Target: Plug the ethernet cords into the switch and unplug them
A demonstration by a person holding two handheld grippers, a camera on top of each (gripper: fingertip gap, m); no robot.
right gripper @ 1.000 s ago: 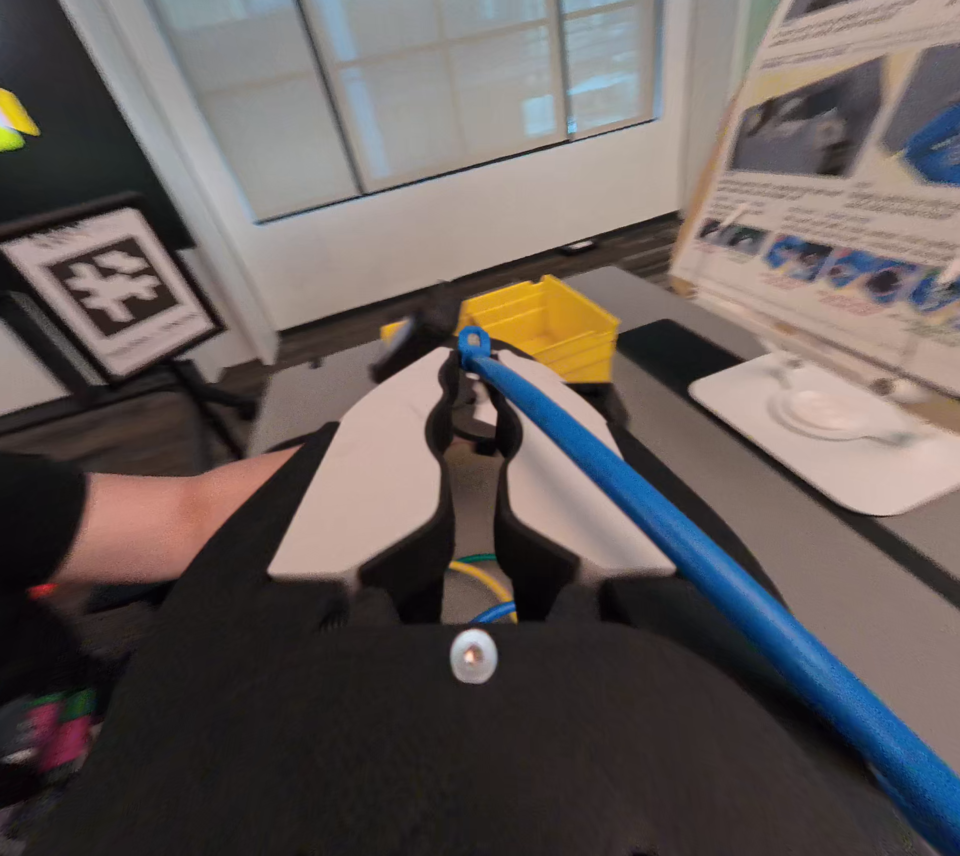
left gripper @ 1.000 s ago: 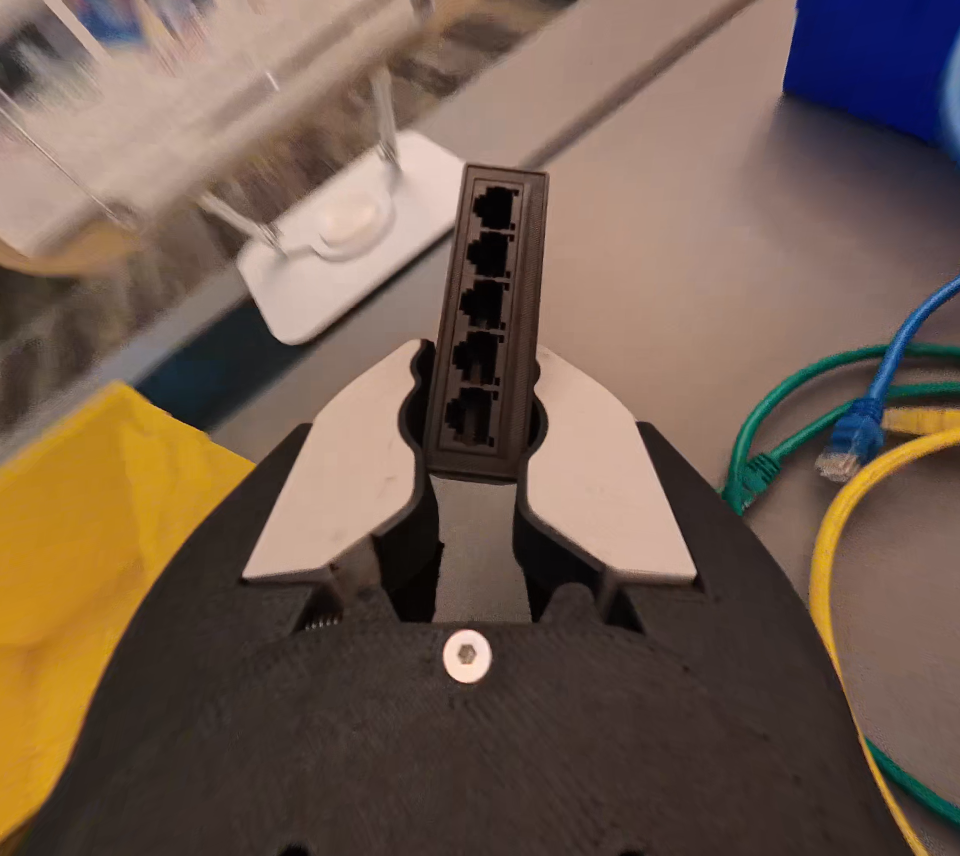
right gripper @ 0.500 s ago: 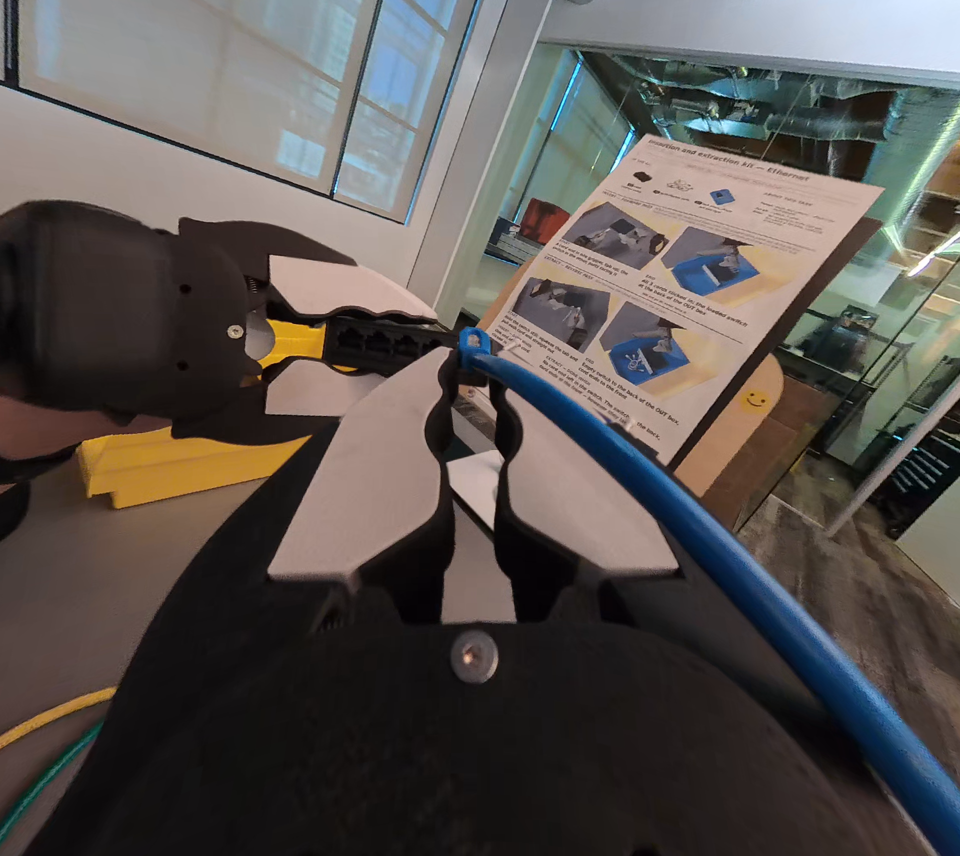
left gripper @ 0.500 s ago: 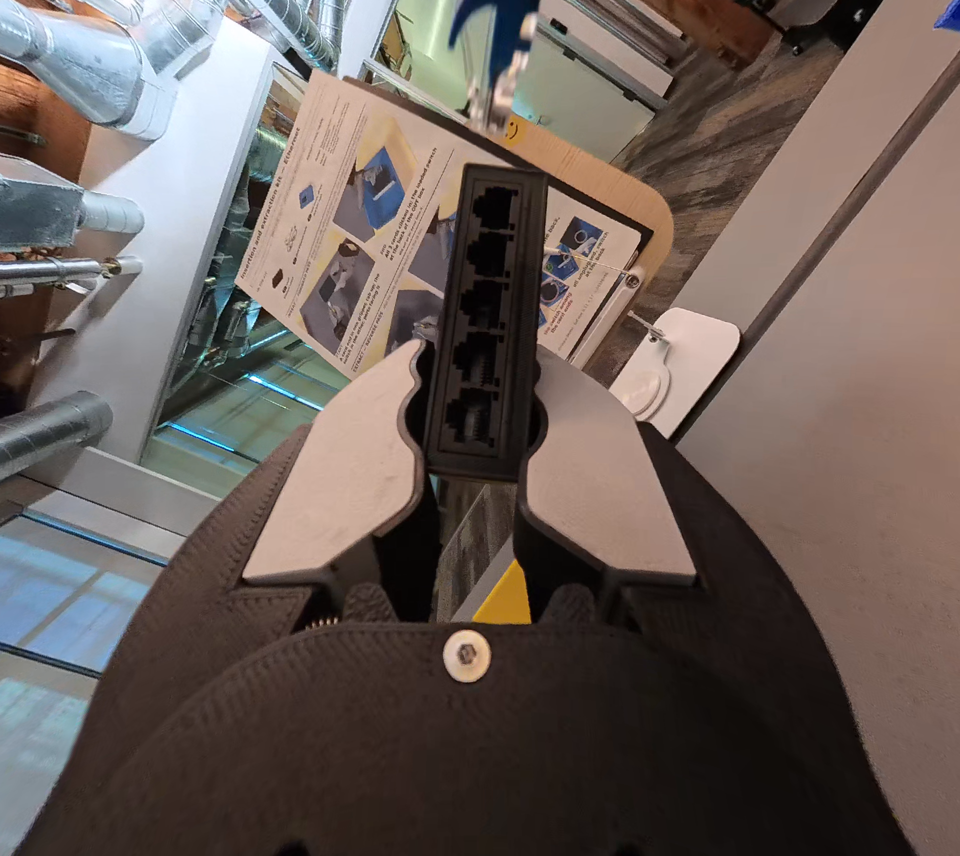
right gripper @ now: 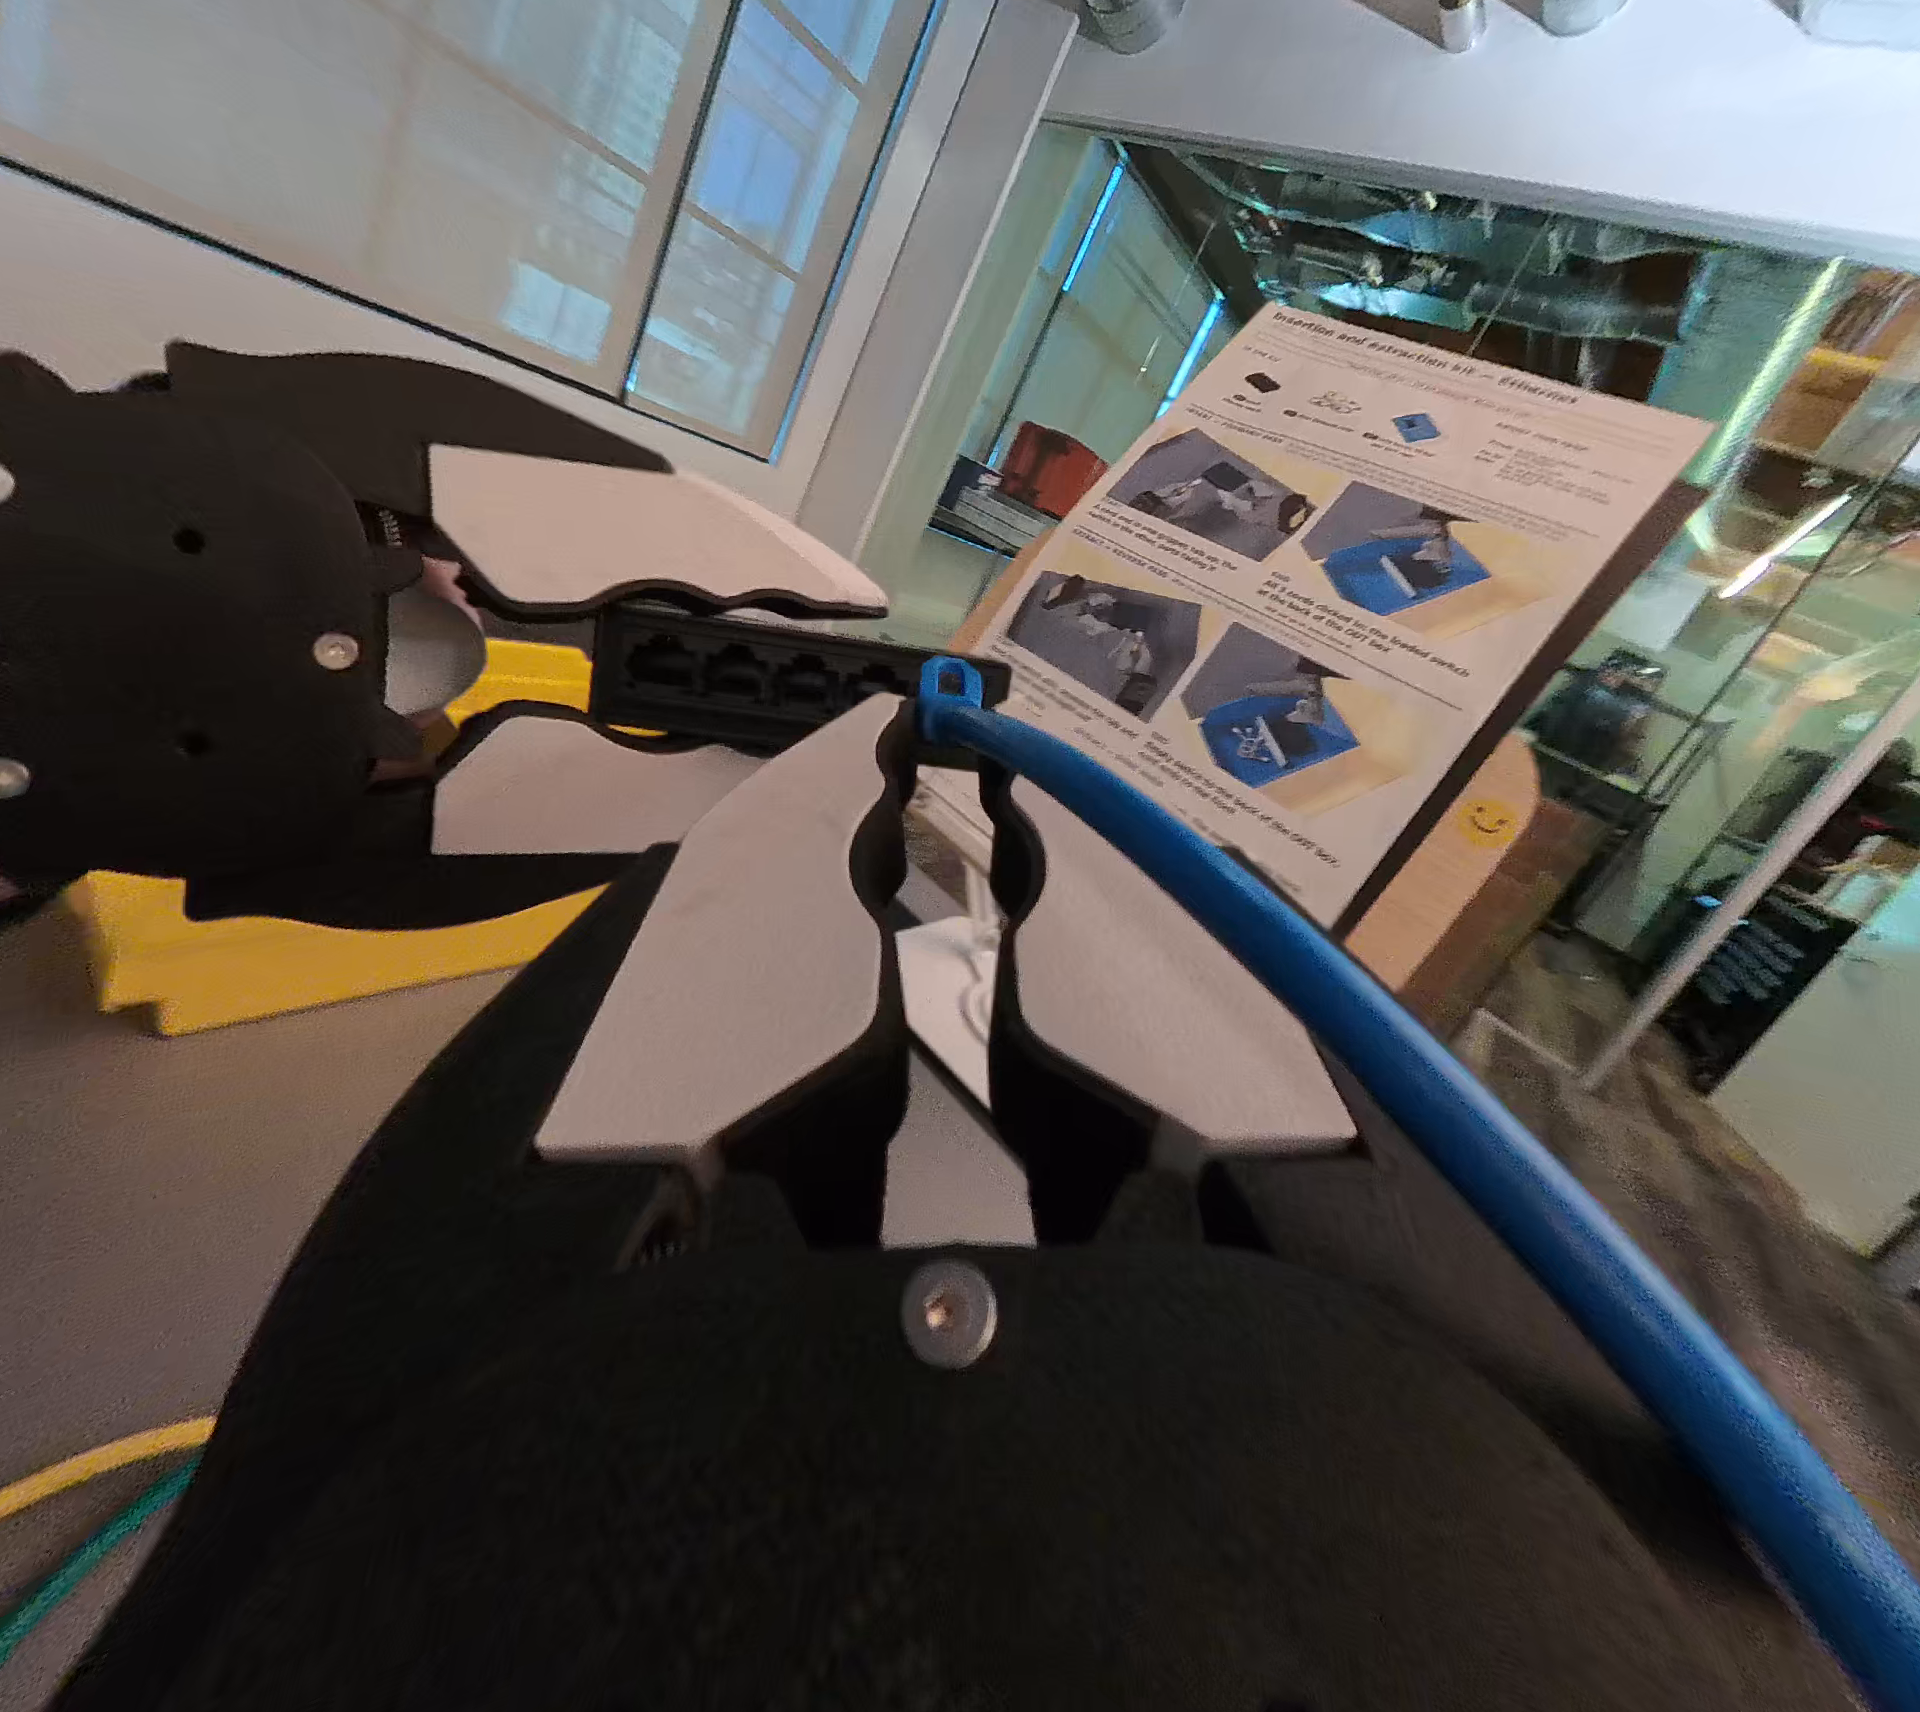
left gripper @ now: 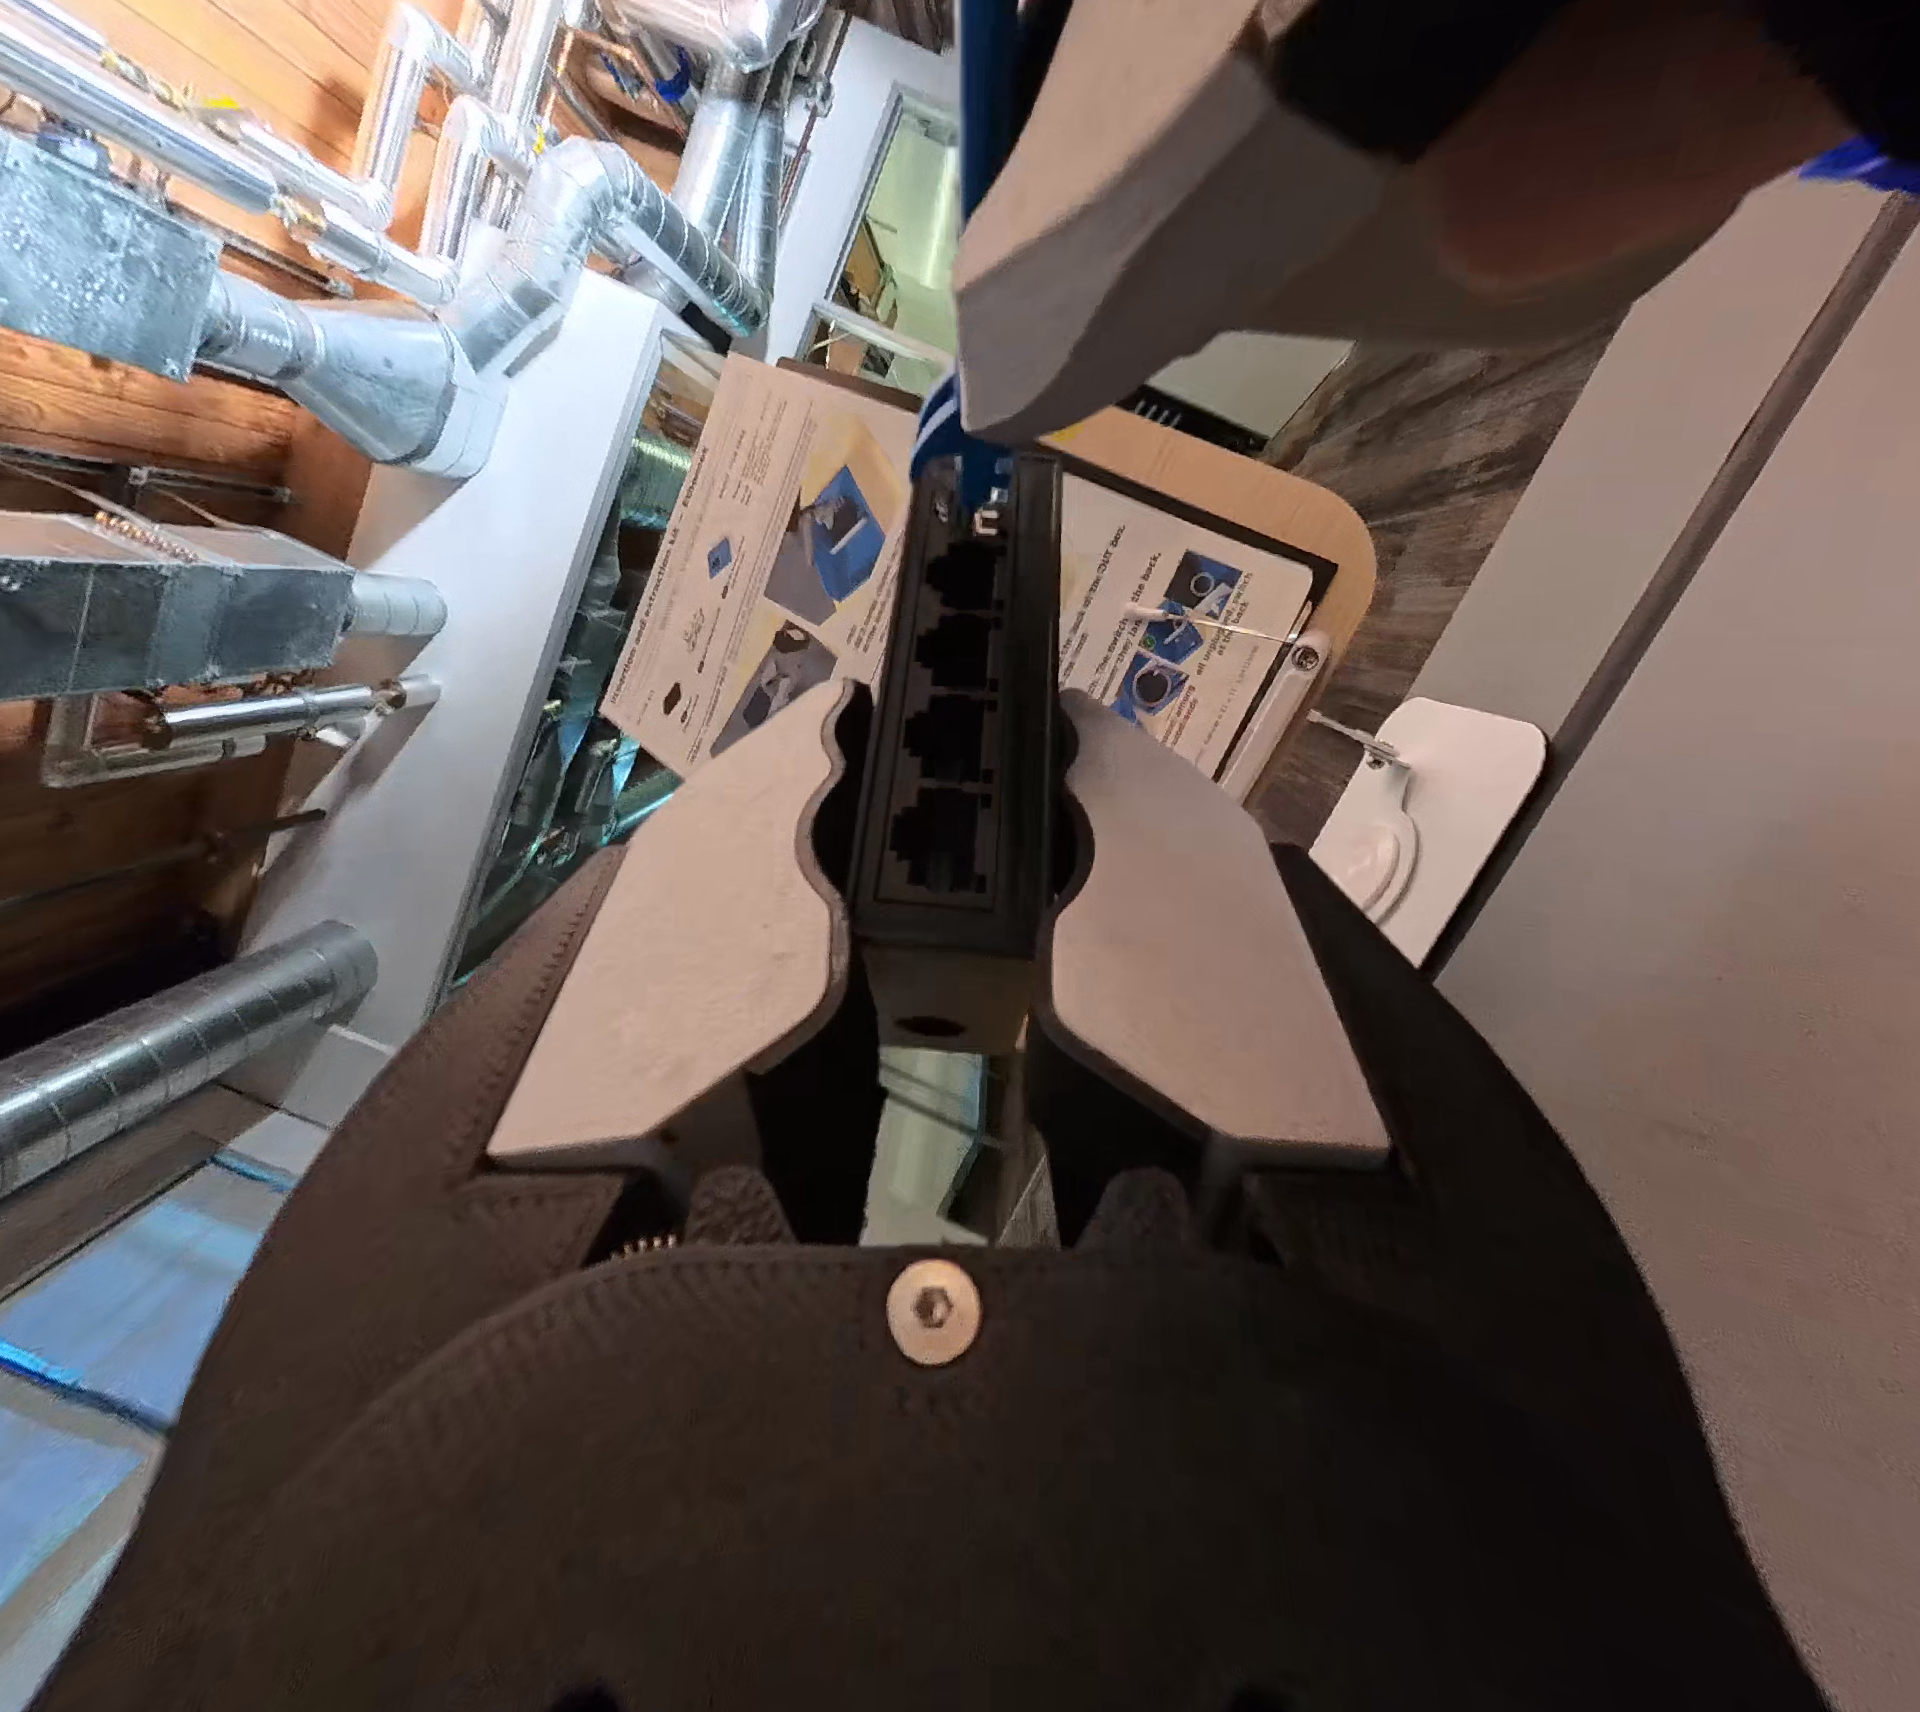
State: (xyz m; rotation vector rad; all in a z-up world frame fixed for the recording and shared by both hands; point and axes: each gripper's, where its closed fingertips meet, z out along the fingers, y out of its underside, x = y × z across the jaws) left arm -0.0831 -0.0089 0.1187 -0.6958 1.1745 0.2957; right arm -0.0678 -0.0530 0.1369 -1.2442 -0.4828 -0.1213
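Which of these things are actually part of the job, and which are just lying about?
In use:
black five-port plastic switch, clamped in the left gripper
thick blue ethernet cord, its plug held by the right gripper

Lying about:
yellow plastic bin
printed instruction poster
yellow cable
green cable

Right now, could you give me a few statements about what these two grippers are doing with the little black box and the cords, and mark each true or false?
1. The left gripper is shut on the black switch. True.
2. The right gripper holds a yellow cord. False: it holds the blue cord; the yellow cord lies on the table.
3. The blue plug is at the switch's end port, farthest from the left gripper. True.
4. All the ports are filled. False: four ports nearer the left gripper are open.
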